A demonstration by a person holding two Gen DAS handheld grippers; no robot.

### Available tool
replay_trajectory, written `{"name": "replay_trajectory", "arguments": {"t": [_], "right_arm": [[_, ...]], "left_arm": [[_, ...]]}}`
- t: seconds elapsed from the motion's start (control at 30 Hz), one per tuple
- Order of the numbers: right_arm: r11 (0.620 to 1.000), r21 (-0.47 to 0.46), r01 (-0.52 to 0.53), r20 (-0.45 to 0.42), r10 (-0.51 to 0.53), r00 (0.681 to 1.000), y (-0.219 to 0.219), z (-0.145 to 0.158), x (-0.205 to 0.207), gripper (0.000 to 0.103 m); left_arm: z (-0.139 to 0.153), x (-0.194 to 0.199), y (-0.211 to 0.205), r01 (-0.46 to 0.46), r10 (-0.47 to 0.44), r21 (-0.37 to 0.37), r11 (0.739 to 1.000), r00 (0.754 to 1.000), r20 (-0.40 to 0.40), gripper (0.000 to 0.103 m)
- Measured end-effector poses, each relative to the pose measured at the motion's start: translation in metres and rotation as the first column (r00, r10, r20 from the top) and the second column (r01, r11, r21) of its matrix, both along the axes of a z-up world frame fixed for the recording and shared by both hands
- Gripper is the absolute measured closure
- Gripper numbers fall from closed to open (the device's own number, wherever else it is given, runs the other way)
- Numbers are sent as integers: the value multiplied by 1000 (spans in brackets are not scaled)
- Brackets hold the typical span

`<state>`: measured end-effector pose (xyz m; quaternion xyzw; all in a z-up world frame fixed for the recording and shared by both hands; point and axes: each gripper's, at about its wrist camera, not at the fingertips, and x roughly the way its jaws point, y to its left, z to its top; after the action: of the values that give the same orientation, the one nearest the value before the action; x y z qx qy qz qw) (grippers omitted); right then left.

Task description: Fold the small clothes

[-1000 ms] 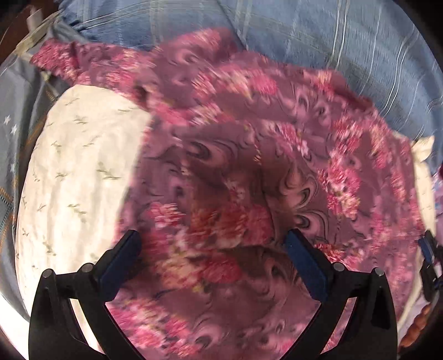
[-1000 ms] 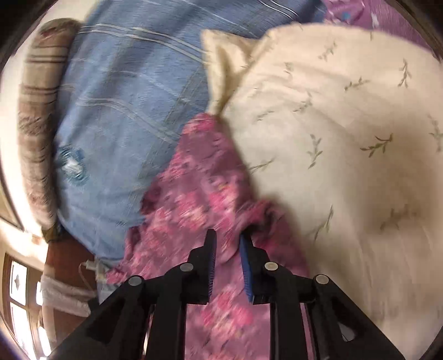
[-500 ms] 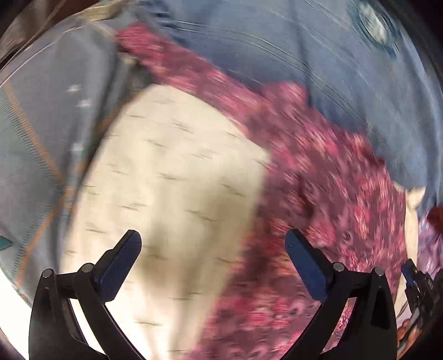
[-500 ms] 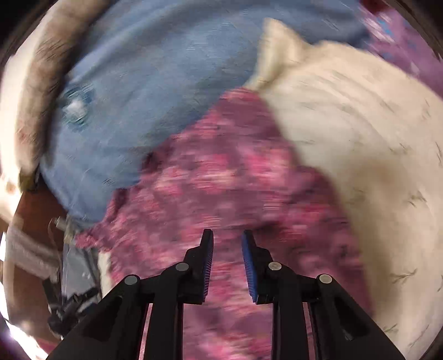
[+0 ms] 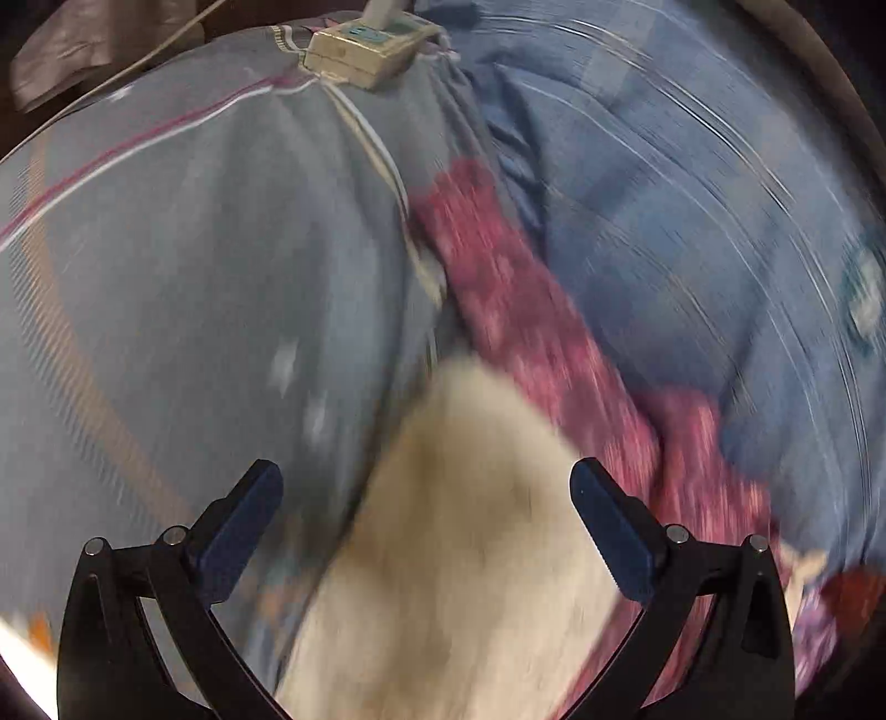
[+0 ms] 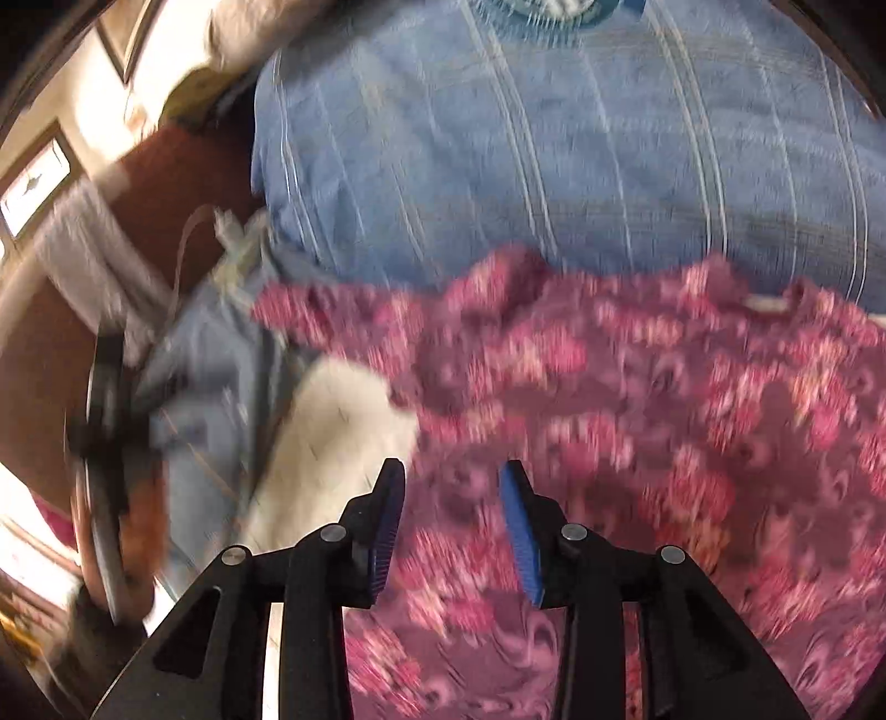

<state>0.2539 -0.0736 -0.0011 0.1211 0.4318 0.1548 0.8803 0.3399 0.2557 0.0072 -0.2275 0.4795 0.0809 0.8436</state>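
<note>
Both views were heavily blurred. The left gripper had its fingers spread wide with nothing between them, hanging above a cream cloth and a grey-blue bedcover. The floral garment, pink on maroon, showed in the left wrist view as a narrow band running diagonally between the cream cloth and a blue striped cover. A power strip lay on the bedding at the top of that view. In the right wrist view the floral garment lay spread across the lower right, its upper edge against the blue striped cover and its left edge over the cream cloth. The right gripper was opening, its fingers released and grasping nothing, above the garment.
</note>
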Motion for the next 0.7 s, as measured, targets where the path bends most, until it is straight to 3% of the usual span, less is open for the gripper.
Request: {"name": "replay_trajectory", "arguments": {"t": [0.13,0.2,0.3,0.37,0.4,0.43,0.47,0.5,0.57,0.67,0.7], "right_arm": [[1000,-27,0,-68,-1,998,-12,-29,-6,66],[1000,-21,15,-88,-17,996,-24,-38,-4,66],[999,12,34,-106,-33,994,-39,-43,0,66],[999,27,38,-100,-35,994,-45,-44,-1,66],[999,36,39,-97,-35,995,-49,-44,-2,66],[998,47,40,-95,-35,995,-52,-45,-4,66],[997,60,41,-93,-36,995,-55,-45,-7,66],[997,68,44,-92,-37,995,-58,-46,-8,66],[996,83,45,-79,-38,996,-68,-42,-15,66],[995,77,67,-33,-65,997,-82,-32,-30,66],[994,75,79,-20,-77,997,-88,-29,-36,66]], "left_arm": [[-21,60,7,-32,32,-30,999,999,-14,0],[-18,77,-3,-25,25,-7,1000,999,38,0],[-23,99,-13,1,-2,16,1000,1000,30,0],[-24,108,-18,25,-26,16,1000,998,61,15],[-26,112,-20,46,-46,5,999,997,61,46],[-32,118,-20,63,-62,-22,998,997,37,85],[-38,121,-20,77,-76,-60,995,997,17,96],[-42,120,-20,83,-82,-95,992,997,7,95],[-36,108,-26,88,-84,-83,993,996,43,95],[-1,78,-53,168,-161,-51,984,978,130,95],[20,64,-71,217,-209,-29,976,963,171,95]]}}
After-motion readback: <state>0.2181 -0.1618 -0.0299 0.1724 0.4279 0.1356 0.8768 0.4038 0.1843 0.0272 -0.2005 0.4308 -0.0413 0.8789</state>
